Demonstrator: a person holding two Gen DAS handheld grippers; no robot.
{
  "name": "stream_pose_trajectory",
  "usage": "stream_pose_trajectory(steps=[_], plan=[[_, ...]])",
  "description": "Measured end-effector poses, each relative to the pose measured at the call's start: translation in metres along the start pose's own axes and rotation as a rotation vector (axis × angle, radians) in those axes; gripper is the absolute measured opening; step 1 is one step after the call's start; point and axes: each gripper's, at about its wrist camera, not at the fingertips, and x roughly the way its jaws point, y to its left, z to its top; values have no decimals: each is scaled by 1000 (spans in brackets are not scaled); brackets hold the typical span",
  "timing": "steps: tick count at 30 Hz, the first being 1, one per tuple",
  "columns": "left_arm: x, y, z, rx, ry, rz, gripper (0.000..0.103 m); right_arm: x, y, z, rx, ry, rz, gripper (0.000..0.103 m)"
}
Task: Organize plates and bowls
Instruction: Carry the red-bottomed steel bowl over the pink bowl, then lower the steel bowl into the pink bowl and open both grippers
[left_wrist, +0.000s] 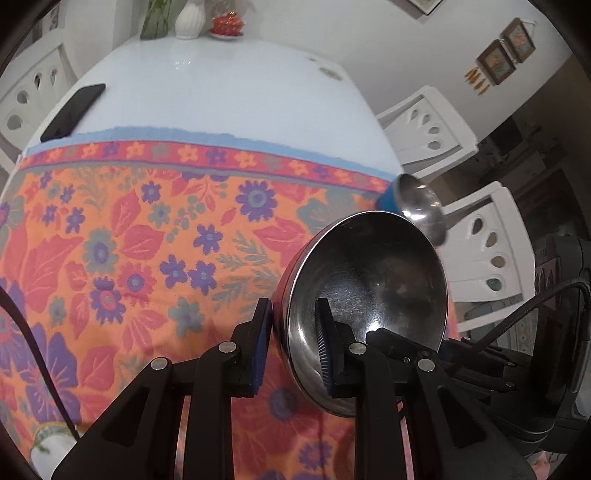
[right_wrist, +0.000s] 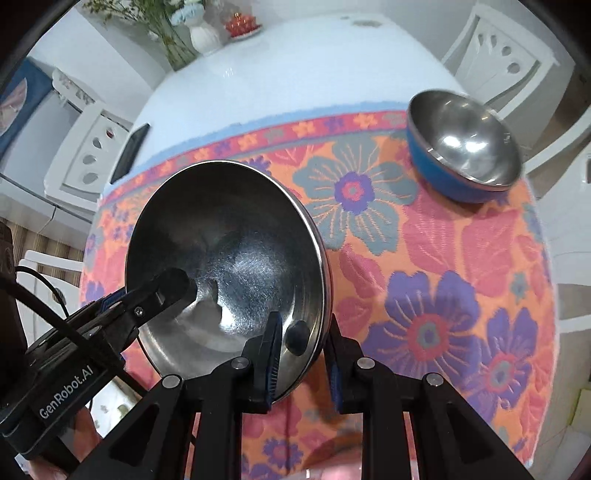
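Note:
A large steel bowl (left_wrist: 369, 295) is held tilted above the floral cloth by both grippers. My left gripper (left_wrist: 291, 347) is shut on its rim, one finger inside, one outside. My right gripper (right_wrist: 303, 354) is shut on the opposite rim of the same steel bowl (right_wrist: 229, 258). The left gripper (right_wrist: 159, 291) shows in the right wrist view, reaching into the bowl from the left. A smaller blue bowl with a steel inside (right_wrist: 465, 147) sits on the cloth at the far right; it also shows in the left wrist view (left_wrist: 410, 203).
The table has an orange floral cloth (left_wrist: 129, 240) on its near half and bare white top (left_wrist: 221, 88) beyond. A black phone (left_wrist: 74, 110) lies at the left edge. A white vase (left_wrist: 189, 18) and red dish (left_wrist: 227, 24) stand at the far end. White chairs (left_wrist: 480, 240) surround the table.

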Motion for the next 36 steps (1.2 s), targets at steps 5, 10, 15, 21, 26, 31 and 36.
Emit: stream_pose_trajectory(steps=[5, 10, 15, 21, 26, 31, 36], plan=[[-32, -24, -18, 23, 5, -34, 19, -42, -3, -25, 26, -3, -6, 21], [-51, -51, -46, 62, 28, -64, 19, -74, -11, -58, 41, -6, -36, 21], [-55, -74, -82, 88, 82, -74, 19, -90, -31, -99, 68, 43, -50, 21], [-40, -87, -123, 56, 157, -63, 19, -84, -57, -138, 91, 135, -47, 21], [-29, -93, -148, 40, 188, -27, 19, -72, -73, -158, 86, 193, -35, 21], [-19, -92, -159, 18, 203, -4, 19, -60, -78, -165, 65, 228, -39, 21], [-12, -92, -162, 15, 208, 5, 19, -55, -80, -166, 53, 234, -53, 21]])
